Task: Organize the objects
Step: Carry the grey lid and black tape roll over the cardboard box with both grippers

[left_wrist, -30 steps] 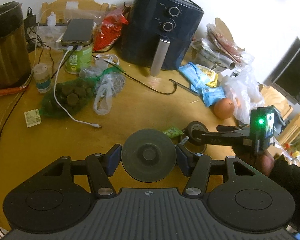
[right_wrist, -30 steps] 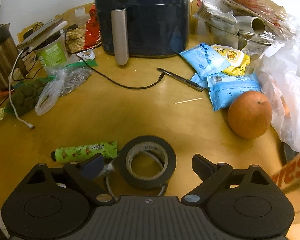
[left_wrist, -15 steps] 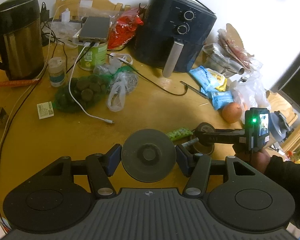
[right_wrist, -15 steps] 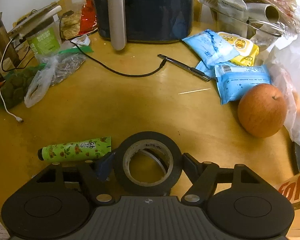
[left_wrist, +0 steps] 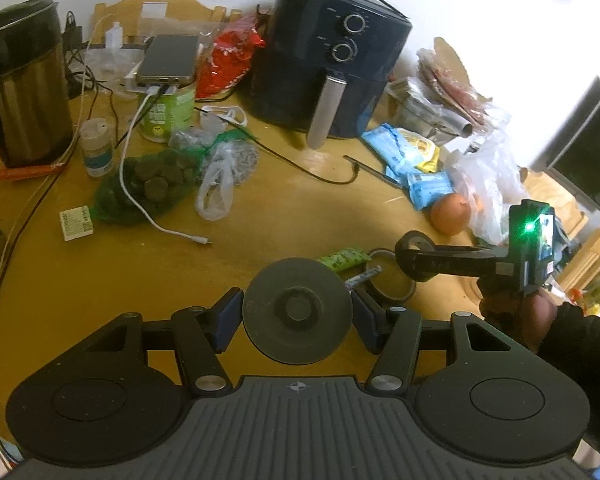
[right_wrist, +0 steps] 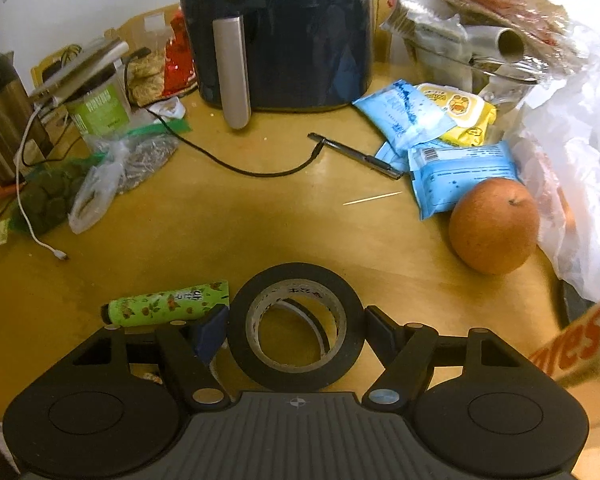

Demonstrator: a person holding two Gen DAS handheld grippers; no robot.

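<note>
My left gripper is shut on a dark round disc, held above the wooden table. My right gripper is shut on a black tape roll and holds it just above the table; in the left wrist view the roll sits at the right gripper's tip. A green tube lies on the table just left of the tape, and shows in the left wrist view. Another tape roll lies on the table below the right gripper.
A dark air fryer stands at the back. An orange fruit, blue packets and plastic bags crowd the right. A kettle, a green can, cables and a bag of dark balls fill the left.
My right gripper closed its fingers around the black tape roll and lifted it off the table. The left gripper rose and drew back with its disc.
</note>
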